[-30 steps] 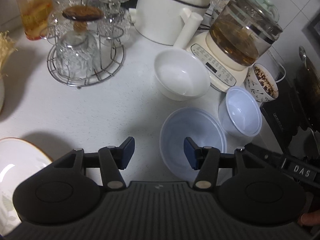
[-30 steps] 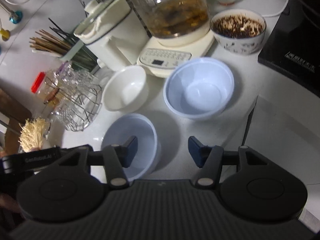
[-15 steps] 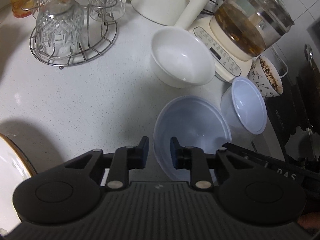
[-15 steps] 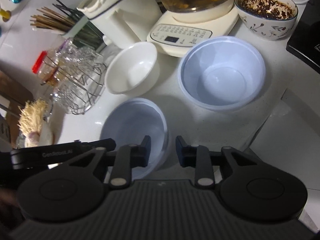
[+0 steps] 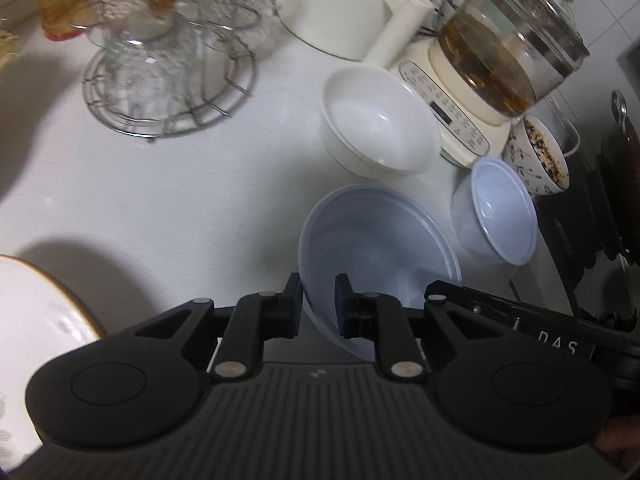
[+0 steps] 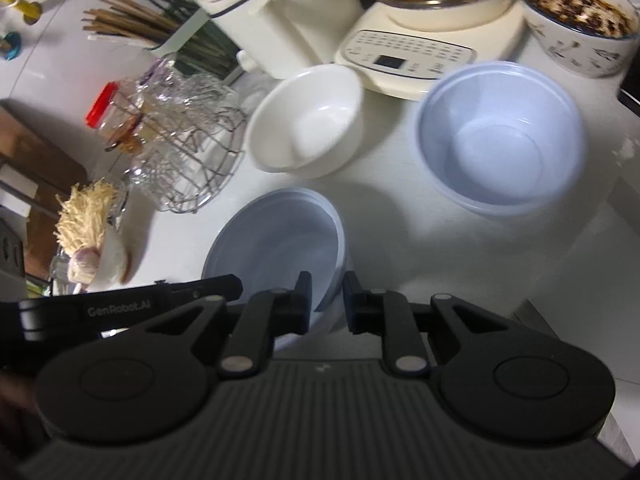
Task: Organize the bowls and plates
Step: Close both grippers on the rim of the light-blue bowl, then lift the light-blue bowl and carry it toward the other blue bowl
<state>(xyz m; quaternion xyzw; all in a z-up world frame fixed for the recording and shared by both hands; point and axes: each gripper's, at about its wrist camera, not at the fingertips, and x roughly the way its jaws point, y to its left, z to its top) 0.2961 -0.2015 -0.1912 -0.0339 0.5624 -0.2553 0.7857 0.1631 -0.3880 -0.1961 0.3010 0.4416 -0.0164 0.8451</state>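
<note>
A wide pale blue bowl sits on the white counter nearest to me. My left gripper has its jaws closing tight on the bowl's near rim, one pad inside and one outside. In the right wrist view the same wide bowl is gripped on its opposite side. There my right gripper pinches the rim the same way. A white bowl and a deeper pale blue bowl stand behind. A gold-rimmed white plate lies at the lower left.
A glass kettle on its cream base, a white pot and a wire rack of glasses line the back. A patterned bowl with dark contents stands by a black cooktop. Chopsticks are at the far left.
Both grippers went from wide open to closed on the wide blue bowl's rim. Each came in closer to the bowl, the right one more than the left.
</note>
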